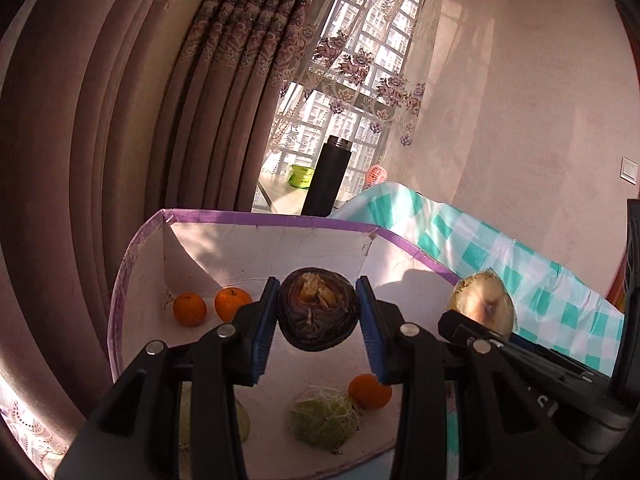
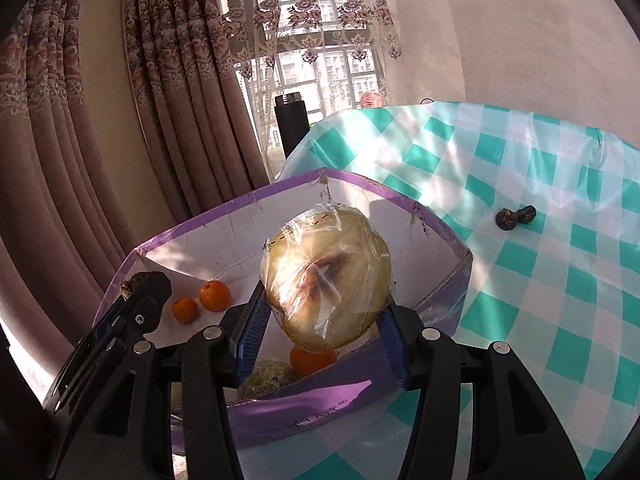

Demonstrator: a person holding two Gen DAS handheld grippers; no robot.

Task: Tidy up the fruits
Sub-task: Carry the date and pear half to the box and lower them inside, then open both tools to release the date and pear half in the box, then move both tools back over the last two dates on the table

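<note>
My left gripper [image 1: 318, 312] is shut on a dark brown water chestnut [image 1: 318, 314] and holds it over the white box with purple edges [image 1: 276, 219]. My right gripper [image 2: 326, 308] is shut on a pale yellow fruit wrapped in clear film [image 2: 326, 276] above the box's right side [image 2: 436, 224]; the fruit also shows in the left wrist view [image 1: 484, 304]. In the box lie three oranges [image 1: 190, 310] [image 1: 232, 303] [image 1: 369, 391] and a wrapped green fruit [image 1: 323, 419]. Two more dark chestnuts [image 2: 515, 217] lie on the checked cloth.
The table has a teal and white checked cloth [image 2: 540, 280]. A black bottle [image 1: 327, 178] stands behind the box. A green item [image 1: 300, 176] and a pink fan [image 1: 376, 174] are near the window. Curtains hang to the left.
</note>
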